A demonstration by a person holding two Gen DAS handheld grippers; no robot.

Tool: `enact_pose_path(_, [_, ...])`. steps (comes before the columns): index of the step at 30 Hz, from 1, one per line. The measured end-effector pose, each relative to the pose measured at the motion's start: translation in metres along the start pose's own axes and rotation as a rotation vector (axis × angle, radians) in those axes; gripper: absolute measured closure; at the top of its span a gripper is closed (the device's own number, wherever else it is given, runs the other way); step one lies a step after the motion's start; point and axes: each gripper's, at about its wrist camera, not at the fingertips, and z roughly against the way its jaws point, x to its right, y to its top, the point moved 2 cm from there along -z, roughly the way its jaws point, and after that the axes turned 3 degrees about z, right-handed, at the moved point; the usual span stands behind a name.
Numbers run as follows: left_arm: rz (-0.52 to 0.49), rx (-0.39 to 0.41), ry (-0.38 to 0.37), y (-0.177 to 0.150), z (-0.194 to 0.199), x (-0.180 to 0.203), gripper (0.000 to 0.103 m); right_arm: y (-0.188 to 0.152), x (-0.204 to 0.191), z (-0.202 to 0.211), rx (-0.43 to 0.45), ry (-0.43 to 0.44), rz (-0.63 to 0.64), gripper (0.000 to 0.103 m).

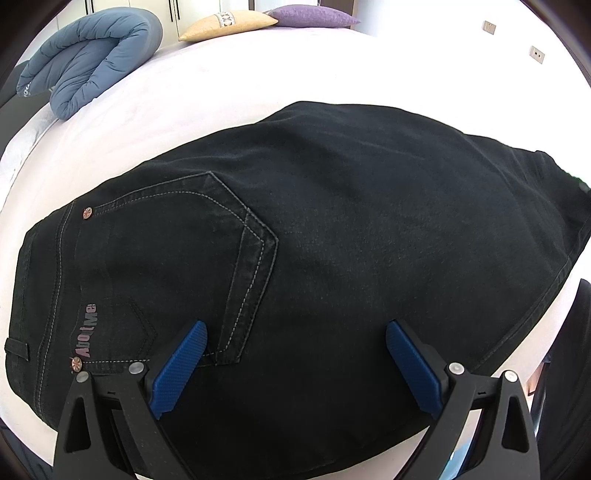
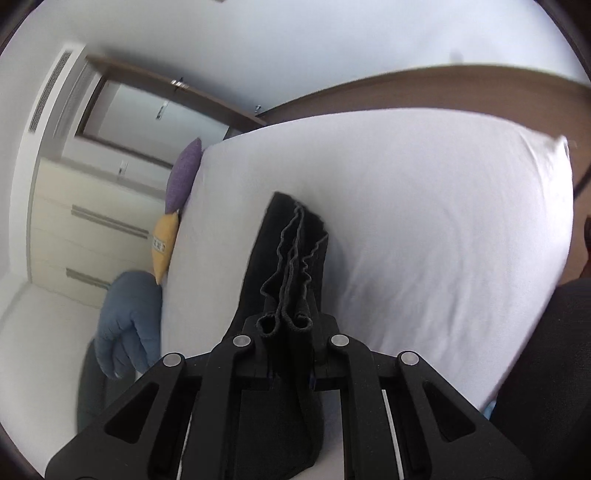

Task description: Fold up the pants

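A bedroom: bed point(image 1: 258, 74), pillows point(image 1: 229, 24) (wardrobe point(image 2: 92, 229) behind).

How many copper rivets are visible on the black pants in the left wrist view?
2. One rivet sits at the pocket's upper corner, the other rivet at its lower corner, near the printed label. More may be hidden under the pants.

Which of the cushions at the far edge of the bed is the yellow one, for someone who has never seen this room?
Start from the white bed where the black jeans lie. At its far edge, right of the folded blue quilt, two cushions sit side by side. The yellow cushion is the left one, next to the purple cushion, and it alone has a white patterned band across its middle.
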Motion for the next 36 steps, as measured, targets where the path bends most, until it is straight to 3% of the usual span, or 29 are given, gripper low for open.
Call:
enact_pose_path(2, [0.009,0.010,-0.011,0.000,0.004,-0.003,0.005,-0.025,-0.051,0.022,-0.007,-0.013,0.225,0.093])
enact_pose_path(5, [0.064,0.051,-0.077,0.003,0.019,-0.010,0.007,-0.091,-0.146,0.008,-0.068,-0.035,0.681,0.093])
enact_pose_path(7, [0.106,0.093,-0.117,0.008,0.031,-0.013,0.007,-0.155,-0.175,-0.005,-0.149,-0.063,0.933,0.093])
enact_pose_path(8, [0.127,0.110,-0.142,0.012,0.036,-0.014,0.006,-0.181,-0.179,-0.016,-0.193,-0.053,0.993,0.093])
enact_pose_path(9, [0.148,0.115,-0.176,0.016,0.040,-0.015,0.006,-0.203,-0.181,-0.029,-0.236,-0.048,1.024,0.093])
enact_pose_path(12, [0.207,0.111,-0.280,0.028,0.041,-0.013,0.005,-0.230,-0.179,-0.045,-0.273,-0.063,1.046,0.093])
enact_pose_path(15, [0.293,0.098,-0.421,0.043,0.032,-0.008,0.003,-0.243,-0.178,-0.034,-0.246,-0.073,1.097,0.093])
enact_pose_path(19, [0.371,0.055,-0.552,0.062,0.015,0.010,0.002,-0.240,-0.177,-0.018,-0.207,-0.066,1.062,0.093])
enact_pose_path(23, [0.372,-0.008,-0.584,0.081,-0.002,0.031,0.002,-0.245,-0.188,-0.007,-0.145,-0.056,1.114,0.093])
enact_pose_path(29, [0.355,-0.080,-0.603,0.096,-0.019,0.046,0.002,-0.255,-0.197,0.003,-0.119,-0.040,1.154,0.093])
enact_pose_path(30, [0.352,-0.078,-0.618,0.099,-0.020,0.046,0.006,-0.256,-0.199,0.004,-0.117,-0.039,1.160,0.093])
enact_pose_path(32, [0.343,-0.094,-0.624,0.106,-0.023,0.047,0.037,-0.260,-0.201,0.007,-0.117,-0.038,1.170,0.093])
enact_pose_path(33, [0.335,-0.115,-0.637,0.108,-0.025,0.047,0.066,-0.261,-0.204,0.008,-0.117,-0.036,1.173,0.093])
enact_pose_path(34, [0.323,-0.128,-0.641,0.111,-0.026,0.048,0.079,-0.261,-0.205,0.008,-0.116,-0.033,1.176,0.093])
enact_pose_path(36, [0.277,-0.129,-0.632,0.116,-0.023,0.046,0.090,-0.266,-0.213,0.009,-0.112,-0.029,1.194,0.092])
